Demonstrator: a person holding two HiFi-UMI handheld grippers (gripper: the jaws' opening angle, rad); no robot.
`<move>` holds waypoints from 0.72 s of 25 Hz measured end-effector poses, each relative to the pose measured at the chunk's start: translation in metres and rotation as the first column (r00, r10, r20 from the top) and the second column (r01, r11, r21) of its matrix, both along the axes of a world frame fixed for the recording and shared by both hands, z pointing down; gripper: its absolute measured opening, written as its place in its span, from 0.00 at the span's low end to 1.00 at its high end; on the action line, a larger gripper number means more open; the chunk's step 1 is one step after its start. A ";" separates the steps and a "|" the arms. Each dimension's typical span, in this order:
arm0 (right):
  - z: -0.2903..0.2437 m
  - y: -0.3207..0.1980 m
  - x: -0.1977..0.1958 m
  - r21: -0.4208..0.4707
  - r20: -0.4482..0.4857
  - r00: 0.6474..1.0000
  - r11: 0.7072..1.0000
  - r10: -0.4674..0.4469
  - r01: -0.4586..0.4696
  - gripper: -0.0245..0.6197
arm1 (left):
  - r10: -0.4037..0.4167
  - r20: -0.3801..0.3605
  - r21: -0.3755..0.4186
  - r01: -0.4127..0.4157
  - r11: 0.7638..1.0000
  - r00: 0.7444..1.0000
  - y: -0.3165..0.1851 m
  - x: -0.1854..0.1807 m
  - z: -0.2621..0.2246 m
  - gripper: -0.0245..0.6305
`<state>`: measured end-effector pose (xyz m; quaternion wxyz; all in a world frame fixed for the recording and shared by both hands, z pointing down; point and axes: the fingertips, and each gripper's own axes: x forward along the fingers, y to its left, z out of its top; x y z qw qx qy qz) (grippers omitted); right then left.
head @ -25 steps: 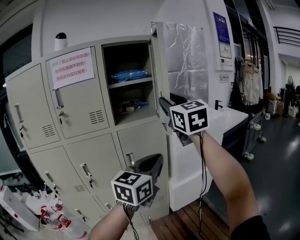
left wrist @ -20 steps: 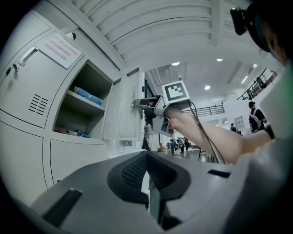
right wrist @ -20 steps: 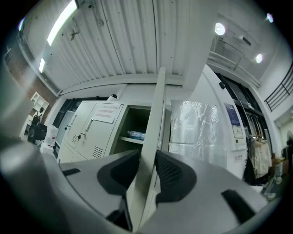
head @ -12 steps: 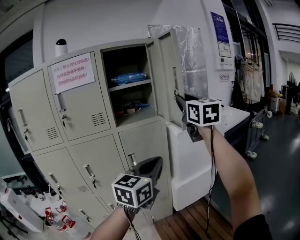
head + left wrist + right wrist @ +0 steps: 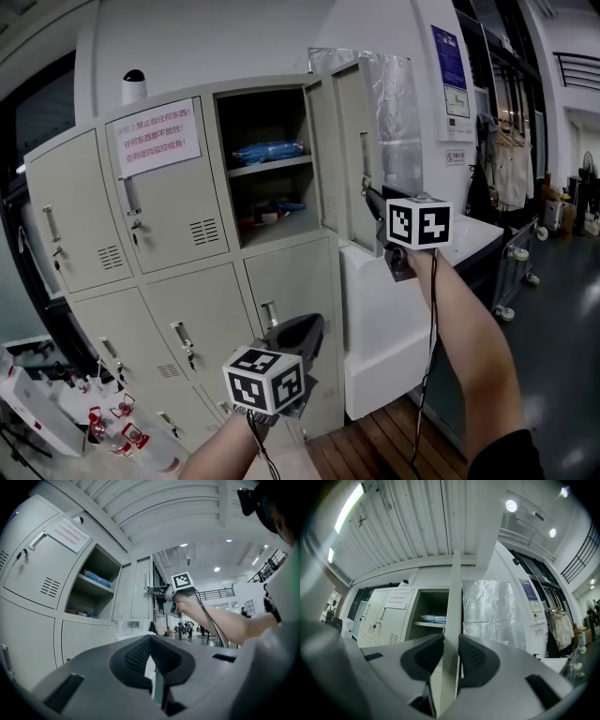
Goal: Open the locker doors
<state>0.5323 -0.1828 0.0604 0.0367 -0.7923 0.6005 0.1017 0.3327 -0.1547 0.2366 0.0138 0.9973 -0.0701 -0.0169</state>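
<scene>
Jaws on open beige locker door

The head camera looks forward from in front of the lockers, over both arms. The camera on the left gripper sits low and farther off, and the open compartment is up at its left. The camera on the right gripper is very near the open door and sees it edge-on. All three views share that compartment.

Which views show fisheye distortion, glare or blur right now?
Head view: mild bend, lockers lean, even light, sharp. Left gripper view: heavy fisheye, black corners, its hand-held gripper soft. Right gripper view: heavy fisheye, ceiling lamp blown out, door edge crisp.
</scene>
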 end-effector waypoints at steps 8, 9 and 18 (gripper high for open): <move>0.003 0.020 -0.010 0.010 -0.036 0.999 1.000 0.002 -0.001 0.23 | -0.006 0.002 0.001 0.006 1.000 1.000 0.006 -0.009 -0.001 0.04; 0.003 0.025 -0.012 0.016 -0.043 0.999 1.000 0.002 -0.001 0.23 | -0.007 0.002 0.002 0.007 1.000 1.000 0.008 -0.011 -0.001 0.04; 0.011 0.063 -0.061 0.071 -0.178 0.983 0.997 0.049 -0.036 0.04 | -0.054 0.009 0.002 0.054 0.999 0.999 0.010 -0.033 0.008 0.04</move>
